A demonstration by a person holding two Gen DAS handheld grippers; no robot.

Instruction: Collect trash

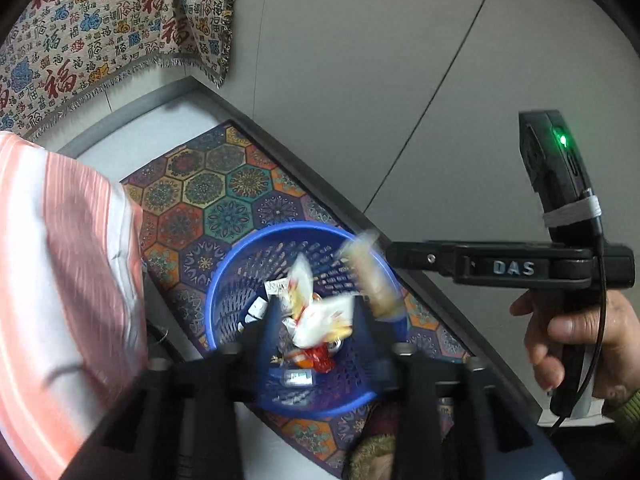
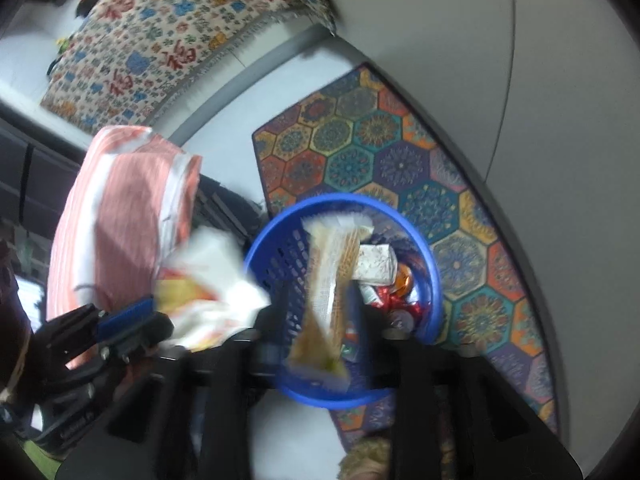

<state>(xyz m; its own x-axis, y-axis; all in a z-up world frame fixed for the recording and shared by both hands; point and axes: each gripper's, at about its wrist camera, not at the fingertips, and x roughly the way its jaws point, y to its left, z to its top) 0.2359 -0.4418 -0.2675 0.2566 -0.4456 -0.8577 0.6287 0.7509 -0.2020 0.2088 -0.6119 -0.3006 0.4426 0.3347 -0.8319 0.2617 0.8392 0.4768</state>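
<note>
Both my grippers hang over the blue perforated basket; my left gripper is spread wide, and a blurred white-and-orange wrapper sits between its fingers over the basket mouth, though I cannot tell if it touches either one; my right gripper is spread too, with a long tan snack wrapper blurred between its fingers, also above the basket; down inside the basket, a red foil wrapper, a small white packet and other scraps lie on the bottom; from the left wrist view, my right hand grips the black handle off to the side, green light lit on it; the basket stands on a hexagon-patterned mat; beside it, a pink-and-white striped cloth; beyond, the grey-edged white table, and farther off a fringed throw printed with red characters.
</note>
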